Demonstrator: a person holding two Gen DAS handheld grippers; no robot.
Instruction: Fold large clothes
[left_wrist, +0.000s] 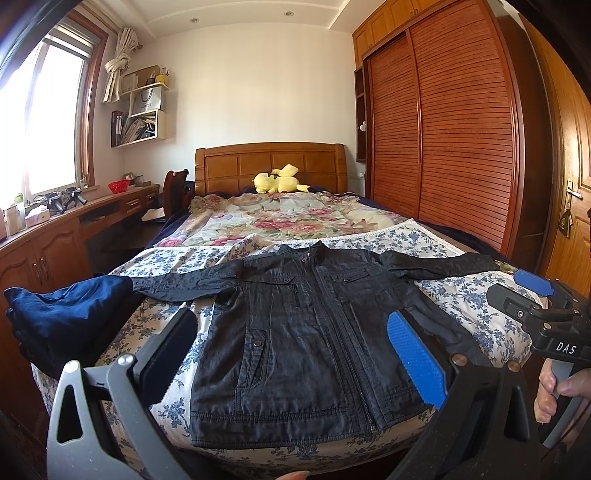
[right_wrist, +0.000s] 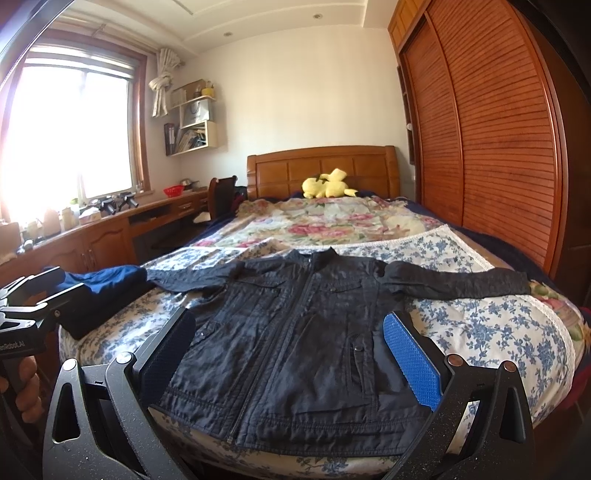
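Note:
A black zip-up jacket (left_wrist: 303, 332) lies flat and face up on the foot of the bed, zipped, with both sleeves spread out sideways; it also shows in the right wrist view (right_wrist: 295, 343). My left gripper (left_wrist: 295, 354) is open and empty, held above the jacket's hem. My right gripper (right_wrist: 291, 358) is open and empty, also above the hem, and appears at the right edge of the left wrist view (left_wrist: 532, 295). The left gripper shows at the left edge of the right wrist view (right_wrist: 40, 291).
A folded dark blue garment (left_wrist: 62, 314) lies at the bed's left corner, touching the jacket's left sleeve. The bed (left_wrist: 461, 295) has a blue floral cover. A yellow plush toy (left_wrist: 279, 179) sits by the headboard. A wooden desk (left_wrist: 55, 236) is left, a wardrobe (left_wrist: 443, 129) right.

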